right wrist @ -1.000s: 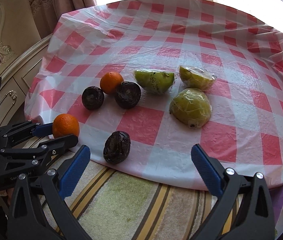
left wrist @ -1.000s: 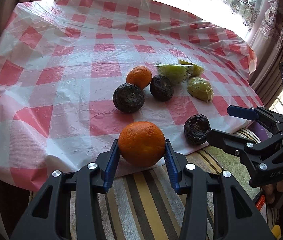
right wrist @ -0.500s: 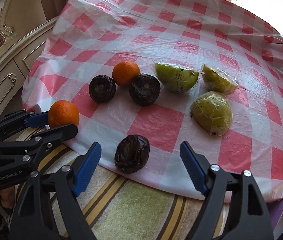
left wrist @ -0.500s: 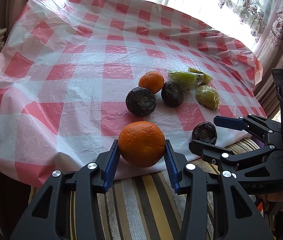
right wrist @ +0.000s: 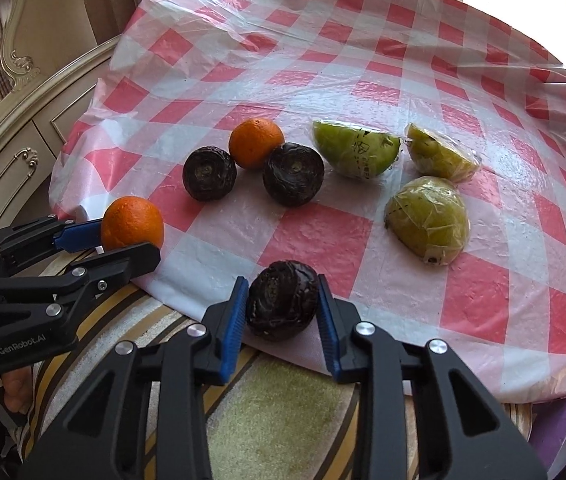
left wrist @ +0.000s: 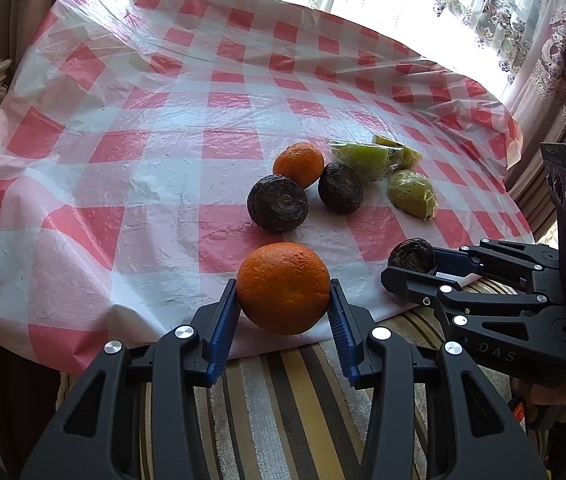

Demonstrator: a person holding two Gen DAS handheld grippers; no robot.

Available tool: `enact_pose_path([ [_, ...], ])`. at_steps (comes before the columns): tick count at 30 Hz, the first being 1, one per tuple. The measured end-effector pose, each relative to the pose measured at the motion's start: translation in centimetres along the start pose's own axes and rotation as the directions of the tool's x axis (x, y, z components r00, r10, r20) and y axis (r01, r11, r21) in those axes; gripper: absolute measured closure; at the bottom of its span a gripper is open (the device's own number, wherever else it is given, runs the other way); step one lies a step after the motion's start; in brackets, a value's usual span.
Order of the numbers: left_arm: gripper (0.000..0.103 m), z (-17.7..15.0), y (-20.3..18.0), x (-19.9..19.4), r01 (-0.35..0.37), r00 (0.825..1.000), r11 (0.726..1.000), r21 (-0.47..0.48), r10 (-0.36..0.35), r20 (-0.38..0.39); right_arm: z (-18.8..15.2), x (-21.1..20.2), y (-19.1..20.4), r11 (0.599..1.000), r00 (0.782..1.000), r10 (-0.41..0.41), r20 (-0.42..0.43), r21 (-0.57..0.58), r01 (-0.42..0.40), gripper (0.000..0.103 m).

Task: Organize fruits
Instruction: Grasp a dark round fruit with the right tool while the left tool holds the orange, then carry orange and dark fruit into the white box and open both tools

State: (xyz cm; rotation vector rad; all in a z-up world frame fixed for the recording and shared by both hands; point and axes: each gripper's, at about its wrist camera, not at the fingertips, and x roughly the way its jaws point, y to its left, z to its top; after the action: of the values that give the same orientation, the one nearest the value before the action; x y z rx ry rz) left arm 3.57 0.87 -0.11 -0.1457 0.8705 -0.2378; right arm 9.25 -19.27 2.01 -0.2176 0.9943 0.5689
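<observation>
Orange (left wrist: 283,287) clamped in left claw (left wrist: 283,312), dark fruit (right wrist: 282,299), maybe passionfruit, gripped btwn right claw (right wrist: 283,312) pads.

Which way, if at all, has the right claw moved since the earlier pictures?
Yes. The right claw advanced toward the checked tablecloth edge and shut on the dark fruit.

"GenRobot.AI" marks the left tongs (right wrist: 131,236); the right tongs (left wrist: 413,258) apparently read "DAS".

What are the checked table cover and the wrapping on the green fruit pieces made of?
Red-and-white checked table cover: thin plastic sheet, by the look; glossy, crinkled, slightly see-through at the draped edge. Wrapping on the green cut fruit pieces: apparently clear cling film; shiny creases, a printed label showing on one.
</observation>
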Motion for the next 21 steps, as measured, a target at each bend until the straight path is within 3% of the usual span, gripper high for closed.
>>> enact_pose_path([
  [21, 0.061, 0.8, -2.4, -1.0, 0.013, 1.0, 0.996, 0.086, -0.014, 0.017, -1.3, -3.1, -2.6, 0.995, 0.998, -0.004, 0.067, 0.096, -0.002, 0.069],
])
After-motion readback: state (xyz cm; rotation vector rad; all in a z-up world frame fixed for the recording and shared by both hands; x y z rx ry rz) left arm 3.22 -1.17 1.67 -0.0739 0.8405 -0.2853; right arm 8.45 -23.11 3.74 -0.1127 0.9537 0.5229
